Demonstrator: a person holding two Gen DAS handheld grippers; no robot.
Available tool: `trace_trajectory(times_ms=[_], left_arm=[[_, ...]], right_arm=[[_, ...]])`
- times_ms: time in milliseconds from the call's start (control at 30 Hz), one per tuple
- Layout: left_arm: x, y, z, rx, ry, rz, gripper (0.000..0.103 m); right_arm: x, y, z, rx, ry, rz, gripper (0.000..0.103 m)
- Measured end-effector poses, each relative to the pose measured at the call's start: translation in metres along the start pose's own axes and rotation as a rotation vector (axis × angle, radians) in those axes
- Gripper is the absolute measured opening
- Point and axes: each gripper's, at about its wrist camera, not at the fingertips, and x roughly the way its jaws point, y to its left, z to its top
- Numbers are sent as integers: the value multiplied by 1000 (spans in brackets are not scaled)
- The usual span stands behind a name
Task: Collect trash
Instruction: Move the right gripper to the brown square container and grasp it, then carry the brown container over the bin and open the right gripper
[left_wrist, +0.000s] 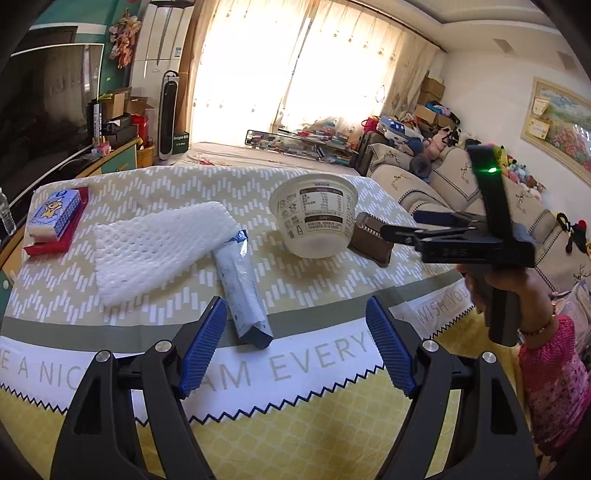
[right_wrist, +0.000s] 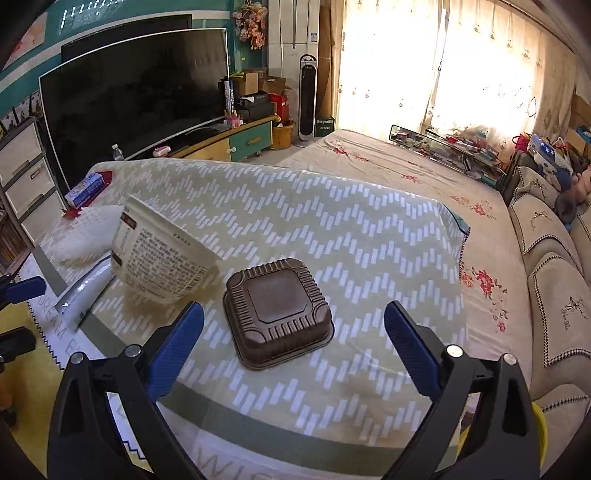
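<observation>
On the patterned tablecloth (left_wrist: 177, 184) lie a white foam net sheet (left_wrist: 147, 247), a crumpled blue-white wrapper tube (left_wrist: 242, 288), an overturned white paper bowl (left_wrist: 314, 218) and an upside-down brown plastic tray (left_wrist: 371, 240). My left gripper (left_wrist: 295, 347) is open, low over the table's front edge, with the wrapper just ahead between its jaws. My right gripper (right_wrist: 291, 350) is open and empty, with the brown tray (right_wrist: 279, 314) lying between its fingers. The bowl (right_wrist: 162, 258) lies tilted to the tray's left. In the left wrist view the right gripper (left_wrist: 384, 230) reaches in from the right.
A tissue pack on a red tray (left_wrist: 55, 218) sits at the table's far left corner. A TV (right_wrist: 129, 103) and cabinet stand to the left, a sofa (right_wrist: 546, 258) to the right. A flowered cloth surface (right_wrist: 406, 173) lies beyond the table.
</observation>
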Motion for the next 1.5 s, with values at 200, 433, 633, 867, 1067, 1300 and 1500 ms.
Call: trace_trajectory(times_ms=[200, 433, 633, 867, 1067, 1300, 1500], left_arm=[[-3, 2, 1, -6, -19, 18, 78], [1, -1, -1, 9, -8, 25, 78], [4, 1, -2, 9, -3, 28, 79], [7, 1, -3, 20, 1, 38, 79], [10, 4, -3, 8, 10, 37, 79], [11, 7, -4, -13, 15, 24, 79], [10, 3, -4, 2, 10, 27, 79]], right_arm=[[19, 1, -1, 6, 21, 17, 93], [29, 2, -3, 12, 44, 34, 73], [27, -1, -8, 30, 55, 13, 62], [7, -28, -11, 141, 41, -5, 62], [-55, -70, -24, 290, -53, -106, 62], [-117, -132, -86, 455, -99, -316, 63], [-121, -171, -124, 534, -46, -401, 64]])
